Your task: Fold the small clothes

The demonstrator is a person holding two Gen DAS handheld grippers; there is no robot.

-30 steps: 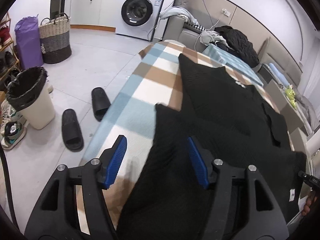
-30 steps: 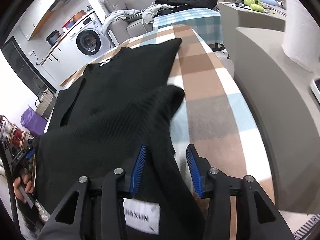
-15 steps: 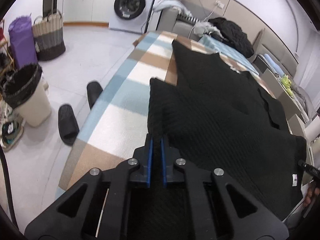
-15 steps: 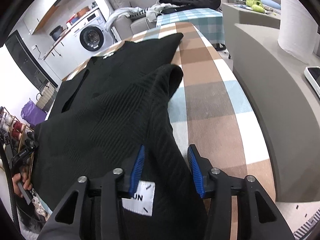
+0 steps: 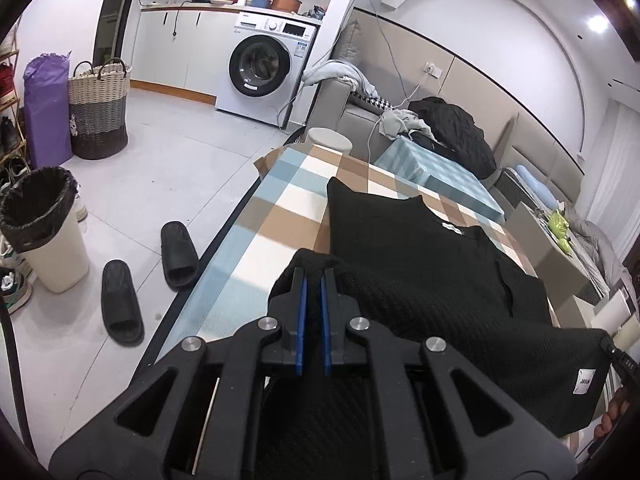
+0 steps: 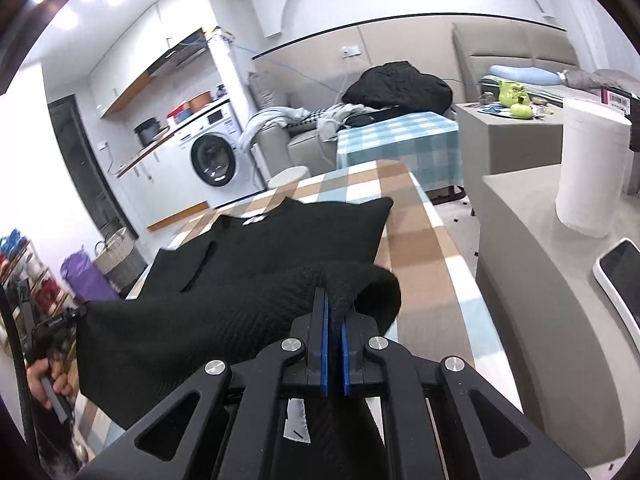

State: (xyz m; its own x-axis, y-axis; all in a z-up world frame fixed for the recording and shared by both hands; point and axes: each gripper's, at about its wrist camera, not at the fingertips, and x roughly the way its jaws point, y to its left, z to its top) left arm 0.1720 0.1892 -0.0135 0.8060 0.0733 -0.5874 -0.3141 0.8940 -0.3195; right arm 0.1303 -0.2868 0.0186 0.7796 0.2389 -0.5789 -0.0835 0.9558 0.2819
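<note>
both claws clamped on the black knit top (image 5: 432, 280): left claw (image 5: 313, 276) and right claw (image 6: 335, 308) each pinch a hem corner, lifted off the checkered desk (image 5: 280, 208), rest lying flat

You see a table (image 5: 280, 200) covered in blue, tan and white checks. A black knit garment (image 5: 400, 240) lies on it, far part flat, near edge lifted off, toward the washing machine (image 5: 260, 68) side.
</note>
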